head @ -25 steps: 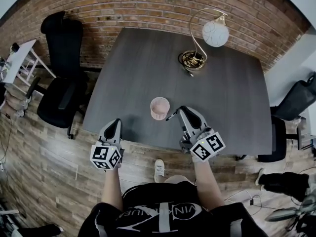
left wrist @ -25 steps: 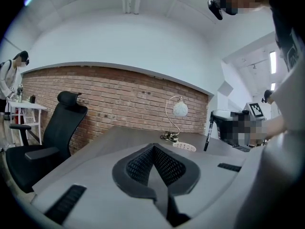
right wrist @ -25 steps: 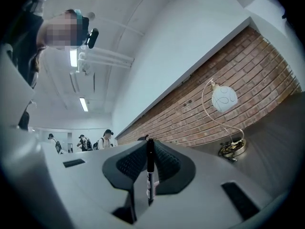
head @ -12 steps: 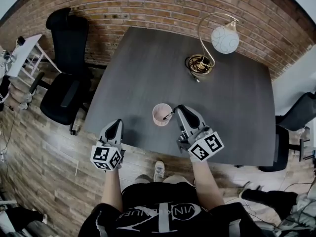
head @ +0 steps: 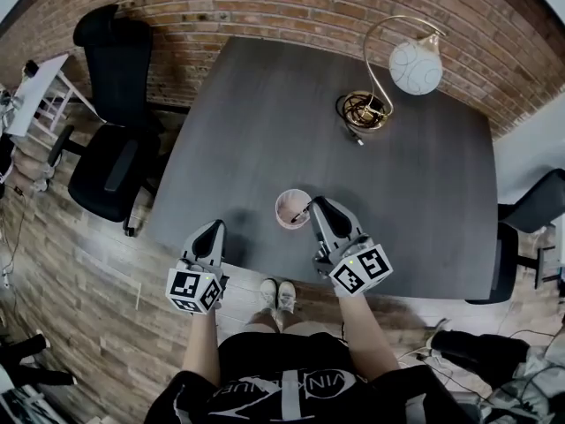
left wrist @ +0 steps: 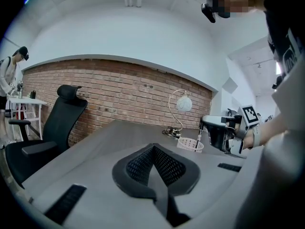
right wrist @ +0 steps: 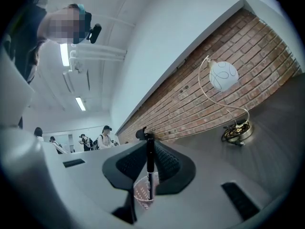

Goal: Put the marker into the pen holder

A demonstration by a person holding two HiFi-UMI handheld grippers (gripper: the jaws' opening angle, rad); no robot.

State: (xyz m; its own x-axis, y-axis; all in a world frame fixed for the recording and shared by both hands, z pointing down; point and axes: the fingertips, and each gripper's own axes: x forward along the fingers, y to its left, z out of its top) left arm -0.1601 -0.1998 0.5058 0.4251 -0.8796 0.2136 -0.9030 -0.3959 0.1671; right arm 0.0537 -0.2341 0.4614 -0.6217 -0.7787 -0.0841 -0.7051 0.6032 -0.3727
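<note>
i'm getting an evenly lit head view, no harsh glare; the dark desk (head: pixel 265 131) shows a dull sheen and only faint, soft shadows. heavy fisheye here, the brick wall (head: pixel 265 7) bows into an arc. left gripper view looks dimmer to me, with a cool blue cast, and the left gripper (left wrist: pixel 153 149), right at the lens, is soft. right gripper view is brighter: ceiling light strips (right wrist: pixel 80 104) blow out white at upper left, the marker (right wrist: pixel 150 166) reads crisp. both gripper views curve hard and go black at the corners.
</note>
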